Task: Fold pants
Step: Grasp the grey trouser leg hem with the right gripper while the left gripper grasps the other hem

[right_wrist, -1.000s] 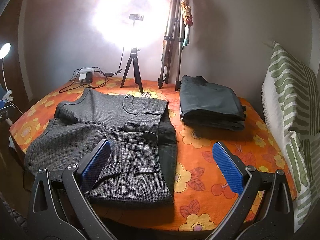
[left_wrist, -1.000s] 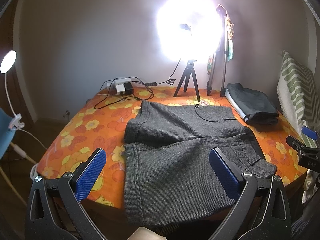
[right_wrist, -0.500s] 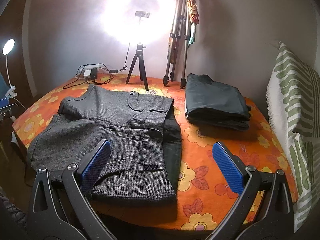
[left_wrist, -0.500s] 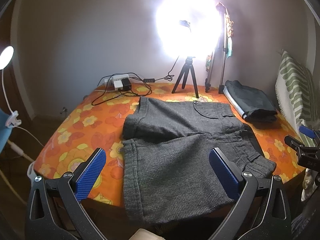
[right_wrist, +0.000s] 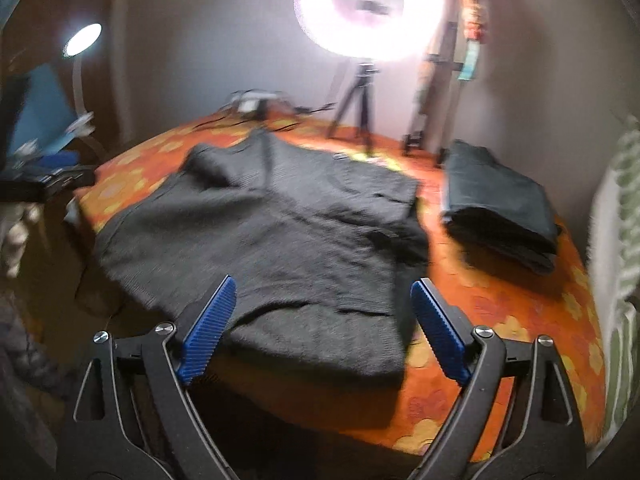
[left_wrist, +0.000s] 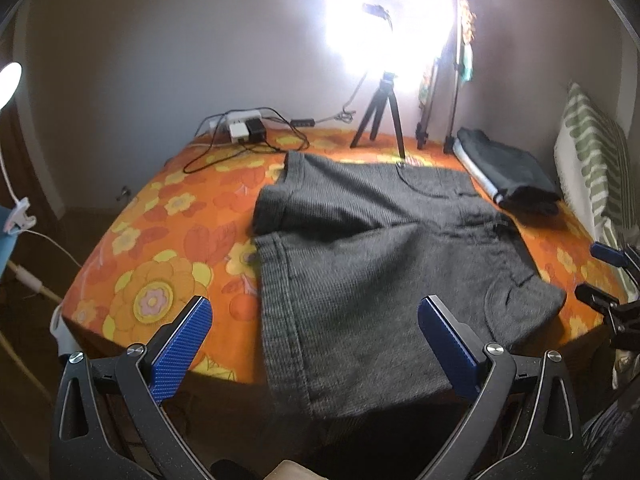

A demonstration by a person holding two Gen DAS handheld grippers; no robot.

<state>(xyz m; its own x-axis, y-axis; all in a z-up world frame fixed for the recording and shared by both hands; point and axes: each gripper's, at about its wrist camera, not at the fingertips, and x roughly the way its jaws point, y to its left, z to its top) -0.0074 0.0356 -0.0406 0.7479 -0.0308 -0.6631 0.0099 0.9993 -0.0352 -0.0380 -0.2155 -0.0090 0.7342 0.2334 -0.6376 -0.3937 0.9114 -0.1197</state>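
Grey knit shorts (left_wrist: 376, 264) lie spread flat on the orange flowered bedcover (left_wrist: 160, 248), one leg hem hanging over the near edge. They also show in the right wrist view (right_wrist: 280, 240). My left gripper (left_wrist: 316, 344) is open and empty, just short of the near leg hem. My right gripper (right_wrist: 322, 326) is open and empty, over the near waistband end of the shorts. It also shows at the right edge of the left wrist view (left_wrist: 600, 276).
A folded dark garment (right_wrist: 500, 208) lies at the right of the bed. A ring light on a small tripod (left_wrist: 380, 120), a taller tripod (left_wrist: 436, 92), a power strip with cables (left_wrist: 244, 132) stand at the back. A striped cushion (left_wrist: 600, 168) is at right.
Both grippers have moved forward toward the shorts. The right gripper swung left, so it now faces the shorts rather than the bare cover, and its jaws have narrowed.
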